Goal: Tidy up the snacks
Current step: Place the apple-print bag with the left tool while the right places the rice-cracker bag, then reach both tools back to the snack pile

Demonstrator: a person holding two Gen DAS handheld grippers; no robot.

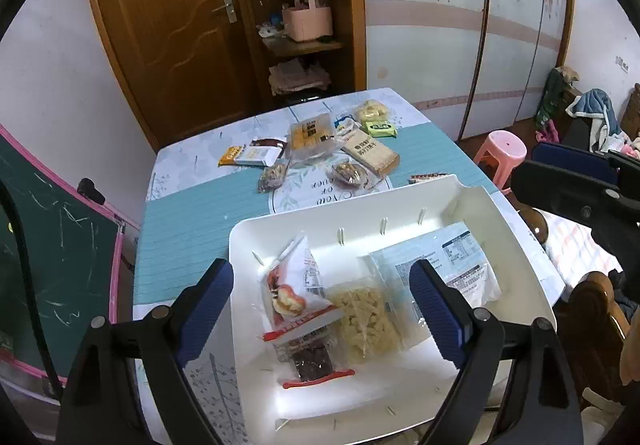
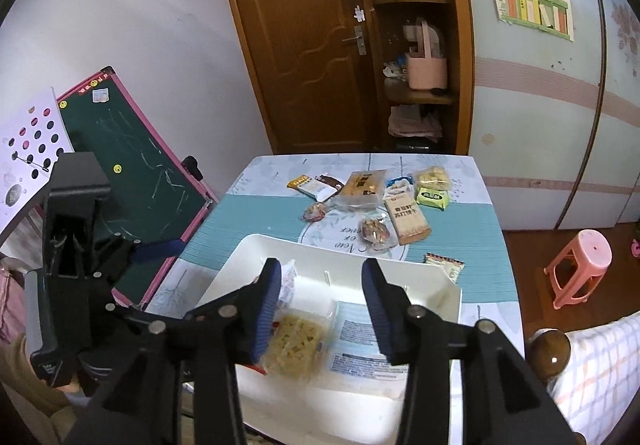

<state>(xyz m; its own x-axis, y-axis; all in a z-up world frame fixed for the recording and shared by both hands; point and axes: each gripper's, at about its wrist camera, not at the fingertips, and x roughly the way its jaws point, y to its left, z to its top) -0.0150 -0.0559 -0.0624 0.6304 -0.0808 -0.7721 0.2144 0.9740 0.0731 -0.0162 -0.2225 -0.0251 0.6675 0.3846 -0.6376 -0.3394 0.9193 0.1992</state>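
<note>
A white tray [image 1: 400, 205] is sitting at the near end of the table [image 1: 192, 229], and four snacks are already lying inside it: a red-and-white pastry packet [image 1: 296, 285], a dark bar in clear wrap [image 1: 312, 363] just below it, a clear bag of pale yellow puffed pieces [image 1: 366, 319] touching the packet's right edge, and a flat light-blue packet [image 1: 448, 257] lying label-up against the tray's right side.

The left gripper [image 1: 322, 309] is hovering over the tray with its blue-padded jaws spread wide, nothing between them; the pastry packet and the puffed bag are showing in the gap. The right gripper [image 2: 324, 309] is hanging over the same tray from the other side, jaws likewise parted and holding nothing, with the puffed bag [image 2: 294, 341] and the blue packet [image 2: 360, 345] below it.

Beyond the tray, more snacks are lying scattered on the teal placemat and floral cloth: a tan cracker box [image 2: 406, 219], a green packet [image 2: 434, 199], an orange-and-white bar [image 2: 310, 185], a clear tray of yellow biscuits [image 2: 362, 187], two small wrapped nut cakes [image 2: 374, 233], and a striped sachet [image 2: 446, 263] just beside the tray's far right corner.

A green chalkboard [image 2: 136, 181] is leaning left of the table, and a pink stool [image 2: 580, 265] is standing on the floor to the right.
</note>
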